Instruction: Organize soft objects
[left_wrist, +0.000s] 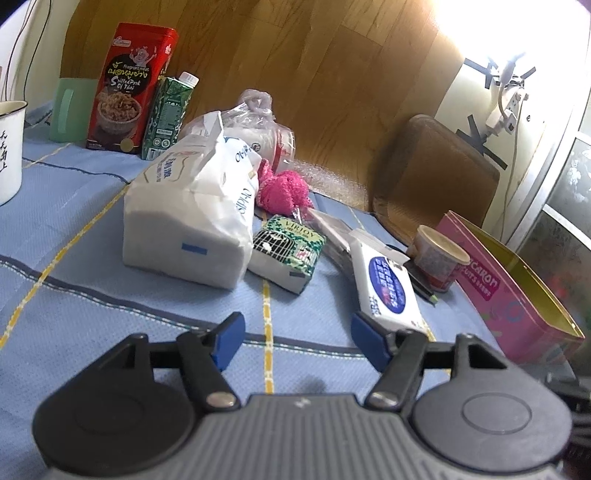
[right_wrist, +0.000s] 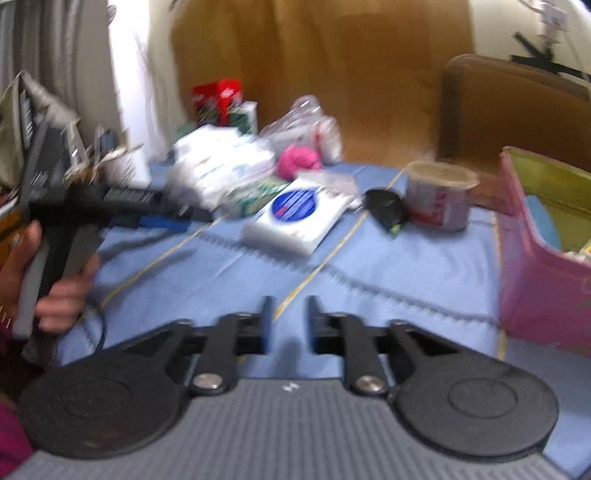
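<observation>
A big white tissue pack (left_wrist: 192, 218) lies on the blue tablecloth (left_wrist: 110, 314). Beside it are a green Virjoy tissue pack (left_wrist: 286, 253), a white and blue wipes pack (left_wrist: 388, 288), a pink fluffy cloth (left_wrist: 282, 192) and a clear plastic bag (left_wrist: 255, 122). My left gripper (left_wrist: 297, 341) is open and empty, low over the cloth, its right finger close to the wipes pack. My right gripper (right_wrist: 290, 325) is open with a narrow gap and empty, short of the wipes pack (right_wrist: 299, 216). The right wrist view is blurred. The left gripper (right_wrist: 162, 221) shows there in a hand.
An open pink tin box (left_wrist: 517, 295) stands at the right, seen also in the right wrist view (right_wrist: 535, 266). A paper cup (left_wrist: 437, 260) and a black object (right_wrist: 384, 206) lie near it. A red carton (left_wrist: 129, 88), green carton (left_wrist: 168, 114), green cup (left_wrist: 70, 109) and white mug (left_wrist: 9, 147) stand behind.
</observation>
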